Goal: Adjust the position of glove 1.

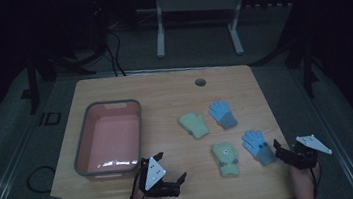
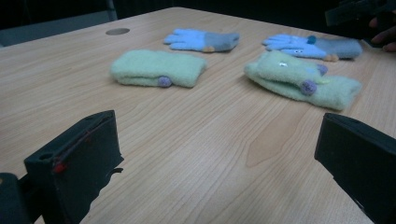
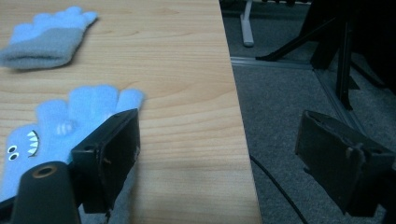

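Pre-grasp, likely sorting: both hand-held grippers, left (image 1: 172,170) and right (image 1: 276,147), spread and empty; four gloves on tabletop (image 1: 164,96), pink tub (image 1: 109,137) empty; next, close on nearest blue glove (image 1: 259,146).

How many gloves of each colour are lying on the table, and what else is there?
Blue gloves: 2
Green gloves: 2
Pink tub with grey rim: 1
Total: 5 things on the wooden table
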`<action>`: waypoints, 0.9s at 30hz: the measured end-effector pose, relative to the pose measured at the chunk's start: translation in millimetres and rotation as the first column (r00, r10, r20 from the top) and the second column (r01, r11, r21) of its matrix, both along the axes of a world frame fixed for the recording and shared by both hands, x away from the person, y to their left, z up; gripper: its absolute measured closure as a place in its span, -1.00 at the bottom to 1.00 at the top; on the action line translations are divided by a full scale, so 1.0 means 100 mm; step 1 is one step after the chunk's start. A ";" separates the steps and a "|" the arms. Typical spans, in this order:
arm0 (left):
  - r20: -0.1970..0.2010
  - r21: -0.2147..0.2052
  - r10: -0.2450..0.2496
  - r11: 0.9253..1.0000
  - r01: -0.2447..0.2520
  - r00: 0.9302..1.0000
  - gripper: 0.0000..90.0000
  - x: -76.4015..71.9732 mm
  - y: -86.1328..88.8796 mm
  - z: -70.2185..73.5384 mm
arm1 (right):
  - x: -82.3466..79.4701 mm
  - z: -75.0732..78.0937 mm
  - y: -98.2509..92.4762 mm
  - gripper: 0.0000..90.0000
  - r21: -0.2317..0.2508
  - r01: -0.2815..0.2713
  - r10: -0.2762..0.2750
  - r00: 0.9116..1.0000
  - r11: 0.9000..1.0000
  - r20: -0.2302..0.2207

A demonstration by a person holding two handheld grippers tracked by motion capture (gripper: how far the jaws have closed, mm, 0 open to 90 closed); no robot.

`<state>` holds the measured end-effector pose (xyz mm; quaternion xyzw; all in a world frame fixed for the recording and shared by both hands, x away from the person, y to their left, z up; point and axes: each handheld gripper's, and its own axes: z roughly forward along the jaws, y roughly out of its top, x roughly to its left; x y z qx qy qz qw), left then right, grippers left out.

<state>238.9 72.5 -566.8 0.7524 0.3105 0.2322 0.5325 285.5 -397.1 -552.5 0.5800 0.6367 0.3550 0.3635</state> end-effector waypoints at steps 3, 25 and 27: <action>0.002 0.004 -0.008 1.000 0.008 1.000 -0.99 0.00 -0.01 0.00 | 0.01 0.00 -0.01 -0.69 0.009 -0.005 0.005 1.000 1.000 -0.006; 0.009 0.013 -0.024 1.000 0.023 1.000 -0.99 -0.02 -0.02 0.00 | 0.07 0.08 -0.02 -0.70 0.052 -0.052 0.058 0.992 0.997 -0.109; 0.009 0.014 -0.024 1.000 0.024 1.000 -0.99 -0.02 -0.02 0.00 | 0.07 0.11 0.00 -0.70 0.046 -0.061 0.065 0.993 0.997 -0.102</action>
